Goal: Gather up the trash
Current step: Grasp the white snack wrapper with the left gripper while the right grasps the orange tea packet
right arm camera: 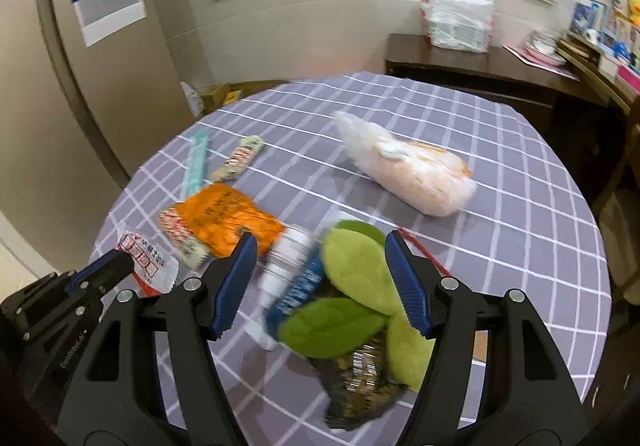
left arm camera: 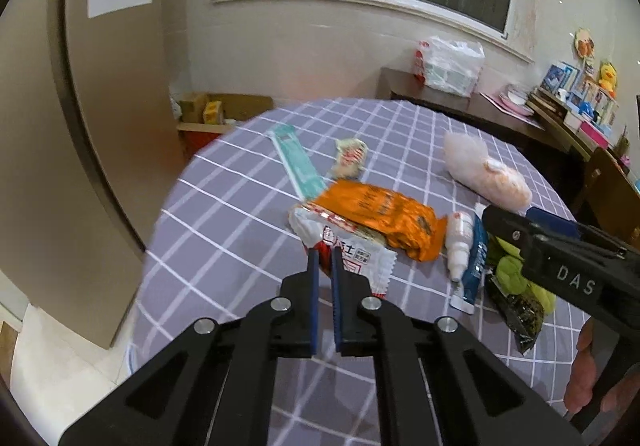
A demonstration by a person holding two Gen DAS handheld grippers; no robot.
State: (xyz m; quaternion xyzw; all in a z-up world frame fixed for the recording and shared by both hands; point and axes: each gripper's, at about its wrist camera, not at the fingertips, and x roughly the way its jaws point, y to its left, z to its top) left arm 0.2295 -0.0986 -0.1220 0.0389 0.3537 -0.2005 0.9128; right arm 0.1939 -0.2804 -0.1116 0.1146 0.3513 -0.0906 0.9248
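Trash is being gathered from a round table (left arm camera: 240, 206) covered in a grey checked cloth, and it is lying in a loose cluster toward the near edge. A red-and-white wrapper (left arm camera: 348, 246) is being pinched at its near end by the left gripper (left arm camera: 325, 262), whose jaws are drawn almost together on the film. Just behind it, an orange packet (left arm camera: 384, 218) is resting partly over the wrapper, so the pickup step is judged to be in hand on the left.

The right gripper (right arm camera: 320, 282) is being held wide apart, empty, above a pile made up of a white bottle (right arm camera: 286, 262), a blue tube (right arm camera: 298, 296), a green plush piece (right arm camera: 352, 278) and a dark foil bag (right arm camera: 360, 386). Whether anything there is being touched cannot be told.

Next, the wrapper is probably being called on to be lifted clear without dragging the orange packet, while the right jaws are being lowered onto one item only. A pale plastic bag (right arm camera: 412, 174) is lying well apart, farther back.
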